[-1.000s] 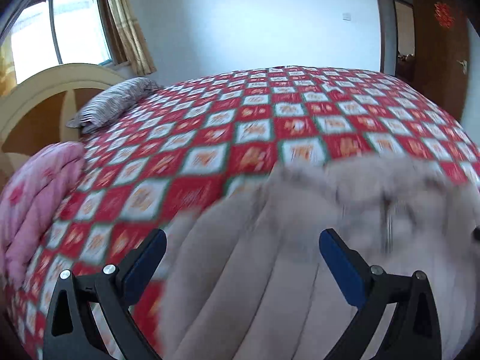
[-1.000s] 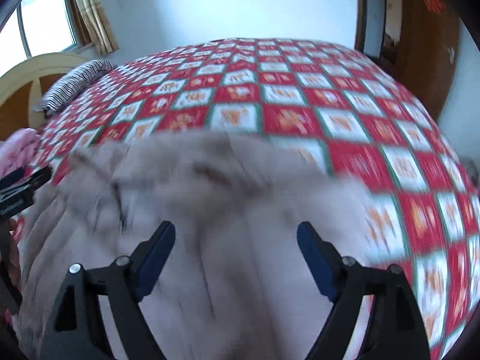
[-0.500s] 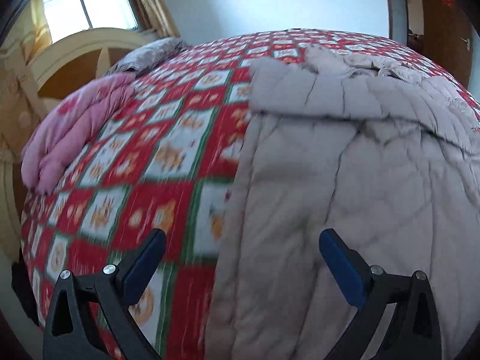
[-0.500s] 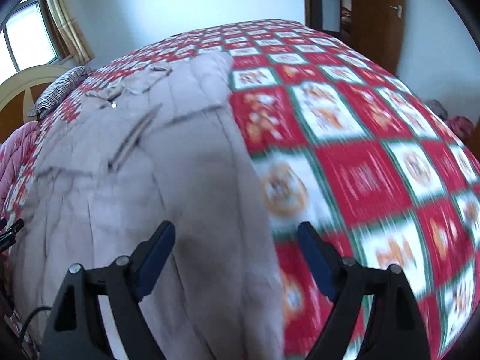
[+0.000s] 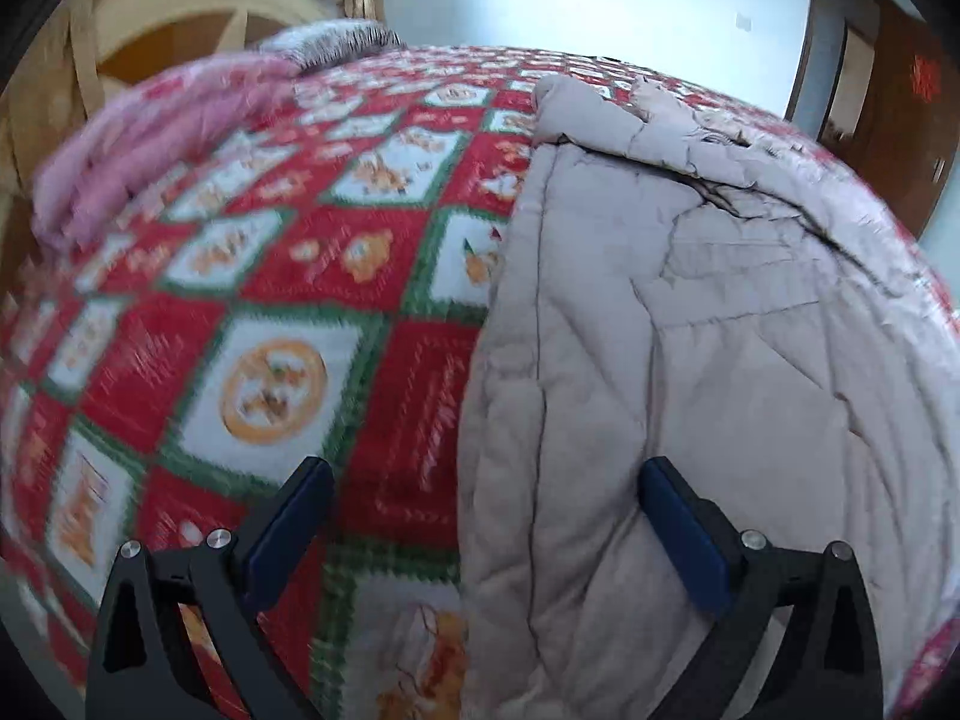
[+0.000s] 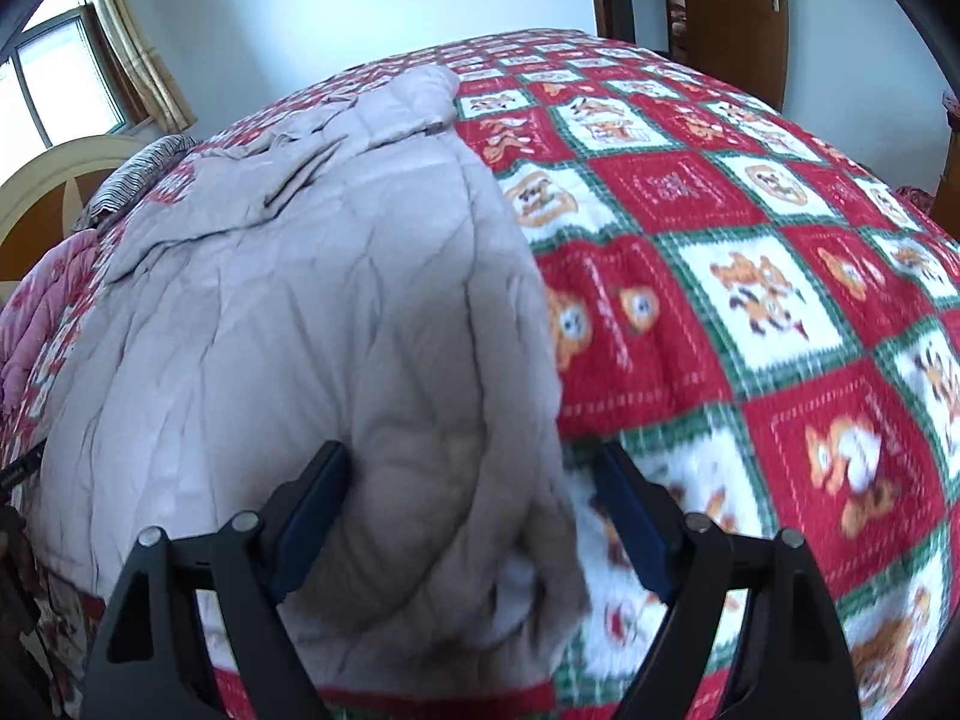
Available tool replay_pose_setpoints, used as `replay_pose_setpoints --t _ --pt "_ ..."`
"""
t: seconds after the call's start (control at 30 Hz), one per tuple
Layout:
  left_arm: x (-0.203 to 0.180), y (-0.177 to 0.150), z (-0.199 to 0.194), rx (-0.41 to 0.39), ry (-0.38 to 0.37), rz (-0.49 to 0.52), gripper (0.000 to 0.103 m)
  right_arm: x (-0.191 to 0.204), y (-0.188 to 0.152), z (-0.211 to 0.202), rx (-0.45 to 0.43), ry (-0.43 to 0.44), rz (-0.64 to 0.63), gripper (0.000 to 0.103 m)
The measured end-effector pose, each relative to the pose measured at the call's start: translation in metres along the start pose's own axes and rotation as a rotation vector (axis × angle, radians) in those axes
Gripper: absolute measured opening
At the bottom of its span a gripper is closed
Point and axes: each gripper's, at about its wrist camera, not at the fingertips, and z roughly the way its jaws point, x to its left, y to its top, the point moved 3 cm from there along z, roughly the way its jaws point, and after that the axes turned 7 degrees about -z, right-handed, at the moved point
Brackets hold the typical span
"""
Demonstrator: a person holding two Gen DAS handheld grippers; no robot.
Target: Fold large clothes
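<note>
A large beige quilted coat [image 5: 690, 360] lies spread on a bed with a red, white and green patterned cover [image 5: 270, 276]. Its far part is folded over and rumpled. My left gripper [image 5: 486, 528] is open and empty, just above the coat's near left edge. In the right wrist view the coat [image 6: 288, 312] fills the left half and the bed cover [image 6: 750, 276] the right. My right gripper [image 6: 474, 510] is open and empty over the coat's near right corner, which bulges between the jaws.
A pink blanket [image 5: 156, 132] and a striped pillow [image 5: 336, 39] lie at the head of the bed by a cream headboard [image 5: 198, 18]. A window [image 6: 54, 78] is at the left. A wooden door [image 6: 738, 0] stands at the far right.
Both grippers have pulled back toward the near edge of the bed, staying open. The coat, earlier blurred and in motion, now lies flat on the cover.
</note>
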Motion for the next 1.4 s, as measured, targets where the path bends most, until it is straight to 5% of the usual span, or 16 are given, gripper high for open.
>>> replay_pose_setpoints --t 0.07,0.1,0.13,0.2,0.3,0.67,0.83,0.97,1.13,1.23,1.4 --pt "-0.001 -0.006 0.000 0.013 -0.051 -0.010 0.096 0.002 -0.005 -0.002 -0.007 0.009 0.008 0.076" --pt "-0.004 -0.008 -0.003 0.004 -0.061 0.000 0.082 0.002 -0.006 -0.002 -0.009 0.036 0.019 0.064" --pt "-0.008 -0.010 -0.006 -0.003 -0.085 0.015 0.057 0.004 -0.006 -0.003 -0.010 0.057 0.029 0.057" --pt "-0.018 -0.011 -0.014 0.008 -0.163 0.039 0.028 0.005 -0.004 -0.007 -0.019 0.121 0.060 0.022" --pt "-0.018 -0.006 -0.035 -0.029 -0.181 0.049 0.014 0.009 -0.003 -0.023 -0.062 0.175 0.080 0.014" --pt "0.025 0.046 -0.181 -0.206 -0.486 -0.044 0.010 0.024 0.009 -0.149 -0.286 0.260 0.002 0.012" --pt "0.013 0.092 -0.210 -0.303 -0.526 0.004 0.010 0.036 0.043 -0.201 -0.428 0.287 -0.032 0.012" --pt "-0.018 0.149 -0.169 -0.311 -0.493 0.033 0.010 0.034 0.102 -0.184 -0.484 0.270 -0.025 0.011" --pt "-0.050 0.195 -0.087 -0.299 -0.370 0.035 0.015 0.029 0.183 -0.096 -0.458 0.220 0.064 0.011" --pt "-0.050 0.218 -0.043 -0.200 -0.373 -0.028 0.016 0.023 0.209 -0.053 -0.426 0.199 0.100 0.011" --pt "-0.048 0.246 -0.005 -0.157 -0.383 -0.096 0.018 0.018 0.236 -0.004 -0.390 0.154 0.078 0.012"
